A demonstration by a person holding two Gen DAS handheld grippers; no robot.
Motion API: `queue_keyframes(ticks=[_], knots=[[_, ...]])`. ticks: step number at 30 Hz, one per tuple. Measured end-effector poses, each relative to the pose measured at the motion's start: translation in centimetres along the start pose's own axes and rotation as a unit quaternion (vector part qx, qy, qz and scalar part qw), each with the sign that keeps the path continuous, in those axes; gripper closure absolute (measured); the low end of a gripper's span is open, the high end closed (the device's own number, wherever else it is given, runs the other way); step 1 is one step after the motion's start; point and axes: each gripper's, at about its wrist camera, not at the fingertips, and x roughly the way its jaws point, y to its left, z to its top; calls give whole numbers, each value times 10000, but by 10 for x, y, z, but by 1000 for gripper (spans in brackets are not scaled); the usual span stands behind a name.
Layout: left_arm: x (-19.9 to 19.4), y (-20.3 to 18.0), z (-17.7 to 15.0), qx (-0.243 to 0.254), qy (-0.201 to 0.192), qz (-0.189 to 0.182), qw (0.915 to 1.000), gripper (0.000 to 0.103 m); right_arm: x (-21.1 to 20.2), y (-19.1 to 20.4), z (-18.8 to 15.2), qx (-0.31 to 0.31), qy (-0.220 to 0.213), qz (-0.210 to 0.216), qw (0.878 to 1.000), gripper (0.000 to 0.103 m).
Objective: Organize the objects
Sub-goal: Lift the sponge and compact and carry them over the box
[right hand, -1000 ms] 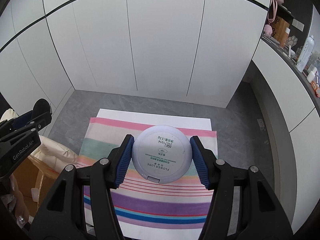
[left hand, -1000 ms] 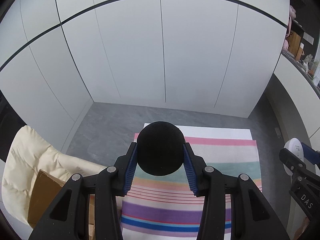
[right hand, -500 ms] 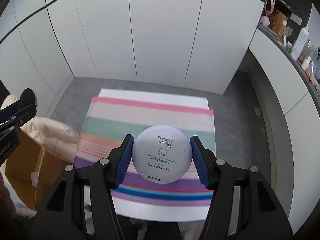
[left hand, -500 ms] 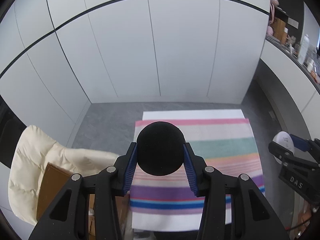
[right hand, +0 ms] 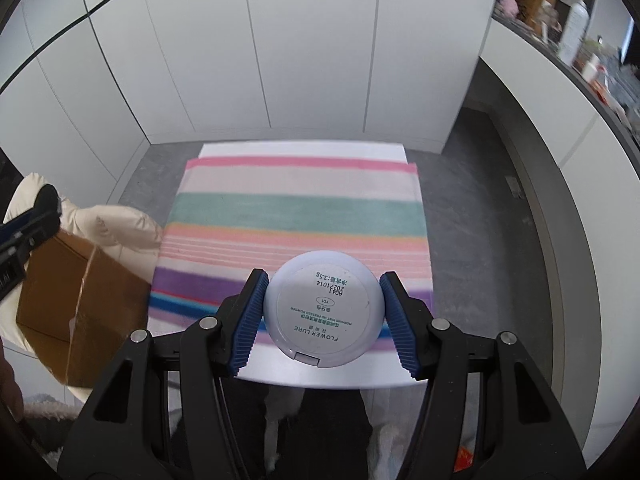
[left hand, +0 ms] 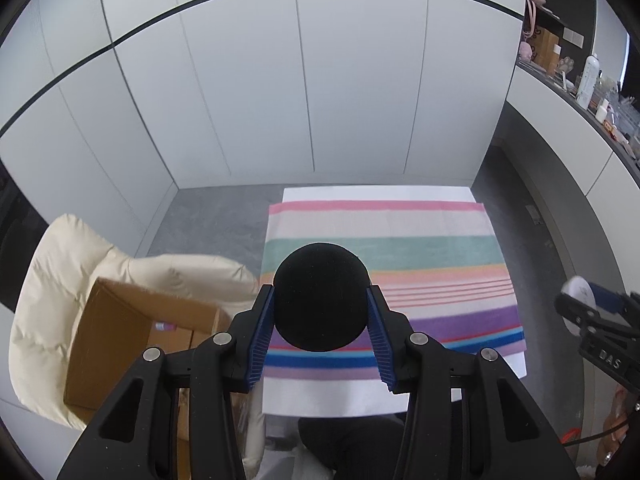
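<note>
My left gripper (left hand: 321, 312) is shut on a round black object (left hand: 321, 296), its blue pads pressing both sides. It hangs above the near left part of a striped cloth (left hand: 384, 236) on a white table (left hand: 332, 400). My right gripper (right hand: 322, 314) is shut on a round pale-blue powder compact (right hand: 322, 312) with its printed underside toward the camera, above the near edge of the striped cloth (right hand: 296, 208). The right gripper (left hand: 592, 304) also shows at the right edge of the left wrist view. The left gripper (right hand: 28, 220) shows at the left edge of the right wrist view.
An open cardboard box (left hand: 120, 340) sits on a cream padded chair (left hand: 60, 264) left of the table, with a small item inside. White cabinet doors (left hand: 320, 80) stand behind the table. A shelf (left hand: 580, 76) with bottles runs along the right wall. A person's dark legs (right hand: 320, 420) are below.
Both grippers have drawn back toward the near edge of the table, so more of the cloth, the box and the chair shows. Each still grips its object.
</note>
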Motion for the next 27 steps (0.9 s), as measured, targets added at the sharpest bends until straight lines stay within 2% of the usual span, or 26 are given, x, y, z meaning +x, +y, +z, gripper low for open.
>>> queue_keyframes(ticks=[7, 14, 19, 27], knots=[[1, 32, -28, -344, 176, 43, 9992, 58, -6, -12, -40, 209, 186, -53, 9996, 43], [-3, 82, -42, -789, 111, 307, 9963, 58, -9, 9, -38, 51, 124, 13, 9999, 43], [-2, 130, -55, -1108, 183, 486, 9925, 58, -9, 58, -24, -355, 28, 256, 9990, 43], [-1, 211, -81, -1666, 338, 953, 9808, 57, 3, 178, -12, -1290, 24, 808, 9883, 43]])
